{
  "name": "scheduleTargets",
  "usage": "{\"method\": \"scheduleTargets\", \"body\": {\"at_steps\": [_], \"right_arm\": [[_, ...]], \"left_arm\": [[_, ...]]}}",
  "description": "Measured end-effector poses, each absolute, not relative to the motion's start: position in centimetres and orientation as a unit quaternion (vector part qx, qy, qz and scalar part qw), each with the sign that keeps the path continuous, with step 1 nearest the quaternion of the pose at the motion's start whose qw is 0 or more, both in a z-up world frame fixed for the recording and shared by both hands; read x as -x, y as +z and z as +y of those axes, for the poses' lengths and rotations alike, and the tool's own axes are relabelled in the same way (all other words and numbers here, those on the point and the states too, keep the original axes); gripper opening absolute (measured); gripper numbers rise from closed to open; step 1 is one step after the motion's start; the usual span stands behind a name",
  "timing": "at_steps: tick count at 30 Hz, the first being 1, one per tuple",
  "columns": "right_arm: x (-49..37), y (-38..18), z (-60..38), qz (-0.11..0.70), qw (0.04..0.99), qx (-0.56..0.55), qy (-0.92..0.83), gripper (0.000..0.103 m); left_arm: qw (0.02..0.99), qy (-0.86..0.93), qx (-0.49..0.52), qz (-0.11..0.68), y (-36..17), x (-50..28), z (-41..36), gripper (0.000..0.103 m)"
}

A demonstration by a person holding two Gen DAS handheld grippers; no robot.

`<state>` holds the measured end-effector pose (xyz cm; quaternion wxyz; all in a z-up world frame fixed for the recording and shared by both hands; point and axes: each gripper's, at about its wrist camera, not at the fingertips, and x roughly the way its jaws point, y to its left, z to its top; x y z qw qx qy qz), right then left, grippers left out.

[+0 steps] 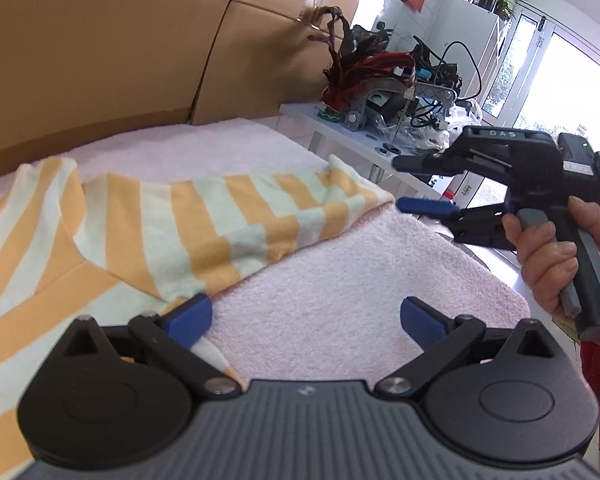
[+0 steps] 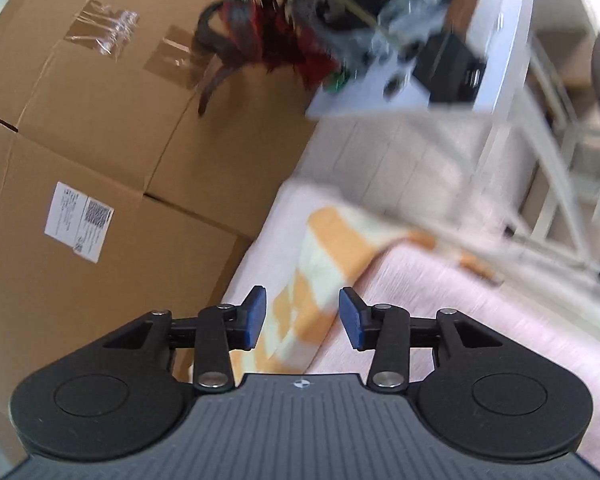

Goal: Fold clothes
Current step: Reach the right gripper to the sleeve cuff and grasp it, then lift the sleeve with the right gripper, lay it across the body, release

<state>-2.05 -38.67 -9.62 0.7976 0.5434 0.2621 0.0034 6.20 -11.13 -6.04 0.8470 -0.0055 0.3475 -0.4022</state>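
Left claw [image 1: 306, 320] sits low over the pink towel [image 1: 340, 280], its blue pads spread wide apart, nothing between them. The striped shirt [image 1: 148, 224], orange and pale, lies on that towel; its near edge runs just beside the claw's left pad [image 1: 192, 316] and under that finger's linkage, though contact there is hard to judge.

From the left wrist view, the right claw [image 1: 416, 182] hangs off the towel's far right edge, pointing at the shirt's folded end. A hand [image 1: 548, 256] wraps its grey handle, fingers curled on the trigger. Its pads are parted and pinch nothing.

Over to the right wrist view, and it's blurred. The right claw [image 2: 302, 316] shows its pads partly apart, with the striped shirt [image 2: 328, 248] lying on the towel [image 2: 480, 312] beyond and below the gap, not clamped.

Only this view shows the white label [image 2: 79, 222] on the cardboard boxes [image 2: 80, 120] behind the towel. Only the left view gives the white desk [image 1: 340, 132] past the towel clearly, with cables and grey parts [image 1: 392, 84] piled on it.
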Motion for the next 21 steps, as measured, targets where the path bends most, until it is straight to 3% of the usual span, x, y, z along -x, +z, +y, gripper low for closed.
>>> {"method": "scheduleTargets", "body": {"at_steps": [1,5,10,11,12,14,21], "right_arm": [[1.2,-10.8,-38.4,0.268,0.774,-0.574,0.016,0.046],[1.1,-11.4,-39.1,0.225,0.794,-0.558,-0.092,0.002],[5.1,-10.9,-40.2,0.203,0.805,-0.537,-0.149,0.005],[5.4,-11.1,-40.9,0.206,0.800,-0.542,-0.153,0.012],[5.7,-11.3,-41.6,0.210,0.796,-0.546,-0.157,0.031],[6.4,-11.8,-42.9,0.216,0.787,-0.554,-0.164,0.050],[1.7,-16.5,-46.6,0.286,0.702,-0.640,-0.129,0.051]], "left_arm": [[0.847,-0.402,0.005,0.348,-6.0,-6.2,-11.1,0.101],[0.848,-0.400,0.005,0.347,-6.0,-6.1,-11.2,0.101],[0.847,-0.402,0.011,0.347,-6.0,-6.3,-11.1,0.101],[0.847,-0.404,0.015,0.346,-5.9,-6.3,-10.9,0.101],[0.846,-0.406,0.023,0.344,-5.7,-6.4,-10.6,0.101],[0.847,-0.406,0.040,0.341,-5.1,-6.6,-10.2,0.101],[0.877,-0.350,0.022,0.330,-2.7,-8.6,-10.1,0.102]]}}
